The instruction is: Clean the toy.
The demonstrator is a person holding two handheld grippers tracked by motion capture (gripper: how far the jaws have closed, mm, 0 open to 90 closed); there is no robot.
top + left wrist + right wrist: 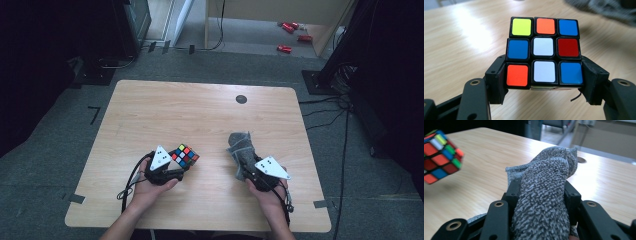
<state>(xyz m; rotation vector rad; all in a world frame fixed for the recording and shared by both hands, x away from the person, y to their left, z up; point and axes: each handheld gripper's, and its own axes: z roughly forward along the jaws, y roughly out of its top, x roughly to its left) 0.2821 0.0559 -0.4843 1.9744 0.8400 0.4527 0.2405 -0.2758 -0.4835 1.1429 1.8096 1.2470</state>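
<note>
A puzzle cube (185, 155) is clamped by the left gripper (172, 167) near the front left of the table (200, 115), the jaws being closed on its two opposite sides at the lowest row of tiles, as is seen in the left gripper view, where the cube (544, 53) is pressed between the two black pads (592, 81). The face turned to that camera is made up of yellow, orange and blue tiles in the top row, blue, white and red in the middle, and orange, white and blue at the bottom. The gripper is held in the person's left hand (150, 187). A grey knitted cloth (241, 150) is gripped by the right gripper (250, 167) at the front right of the table, well apart from the cube; in the right gripper view the cloth (544, 195) is bunched between the nearly closed jaws and rises beyond them in a hump (its hemmed edge is folded over at the top). The cube (440, 155) is seen at the left edge of that view, tilted and apparently raised off the wood. A dark round disc (241, 99) is set in the far part of the table.
</note>
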